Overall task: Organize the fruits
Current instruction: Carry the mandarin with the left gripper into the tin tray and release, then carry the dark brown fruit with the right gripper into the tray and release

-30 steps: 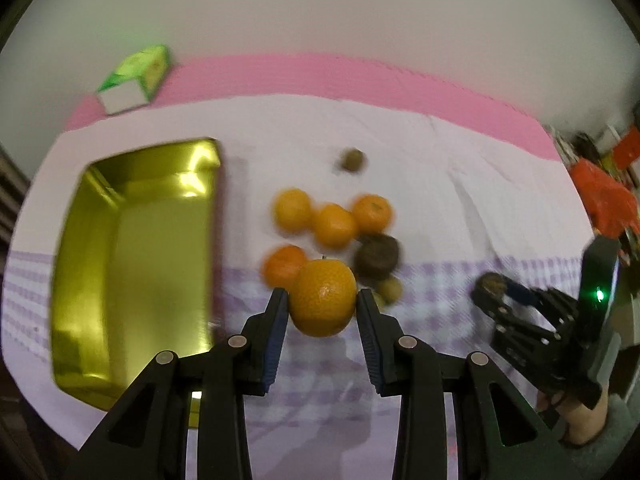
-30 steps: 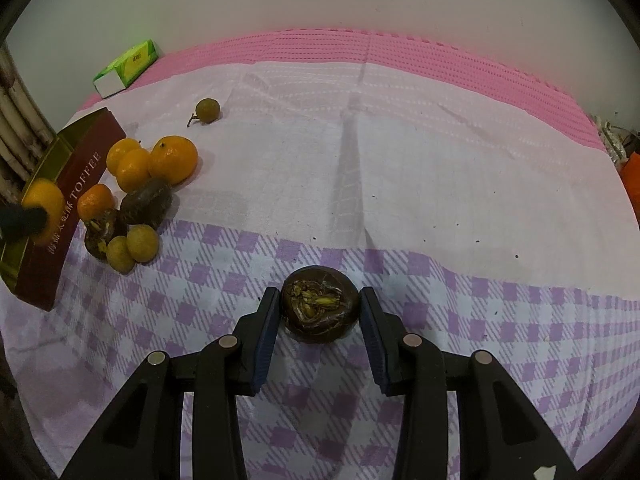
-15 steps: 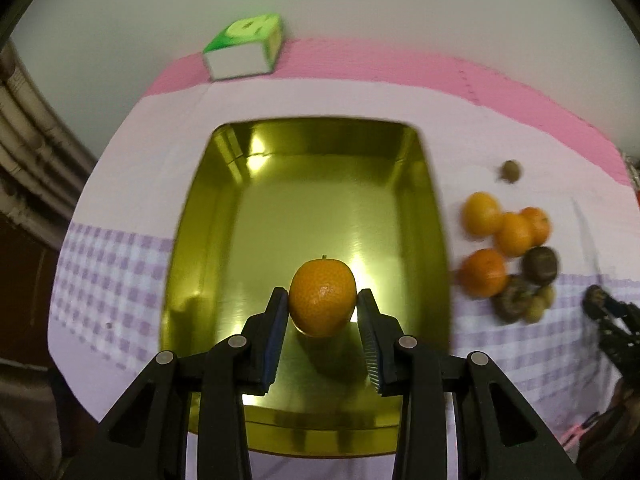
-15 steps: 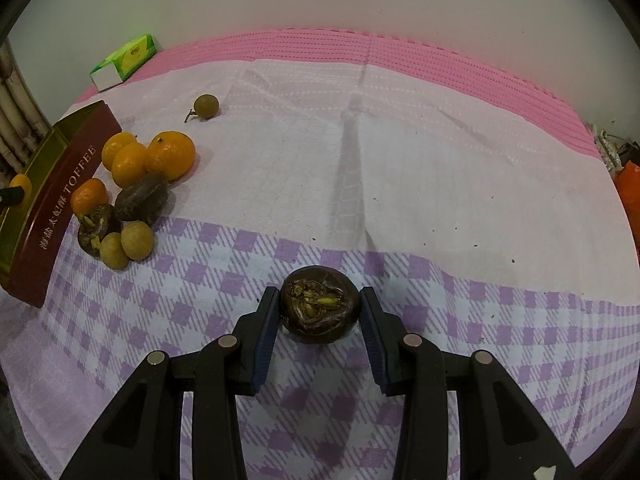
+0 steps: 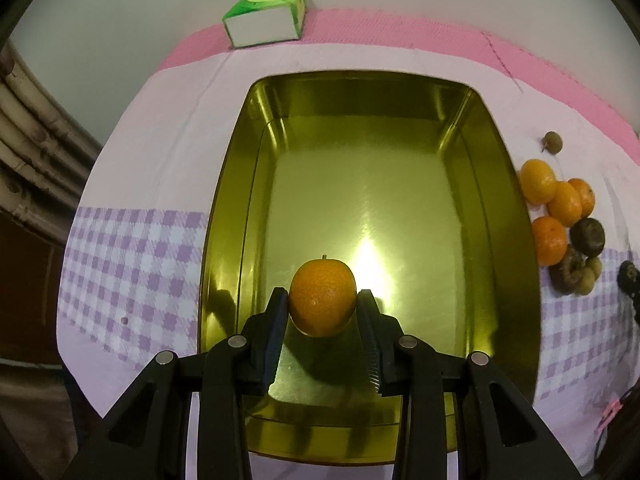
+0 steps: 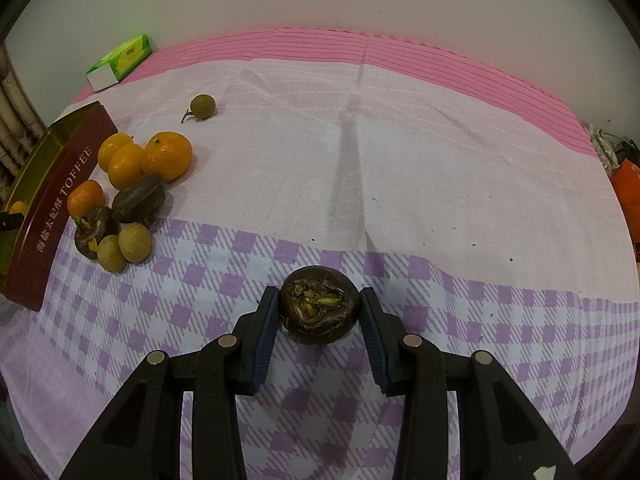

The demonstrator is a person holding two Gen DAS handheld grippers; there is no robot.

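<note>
Our left gripper (image 5: 322, 308) pinches an orange (image 5: 322, 297) above the gold tin (image 5: 224, 216); our right gripper (image 6: 319, 312) pinches a dark fruit (image 6: 319, 305), loose fruits (image 6: 132, 188) at ten o'clock.

The fruit pile (image 5: 560, 216) lies just right of the tin (image 5: 516, 216), the box (image 5: 264, 16) behind.

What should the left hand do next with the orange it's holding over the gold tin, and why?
Probably lower a little and open the fingers. The left gripper holds the orange over the bare floor of the gold tin, inside its walls, so releasing should leave it in the tin.
</note>
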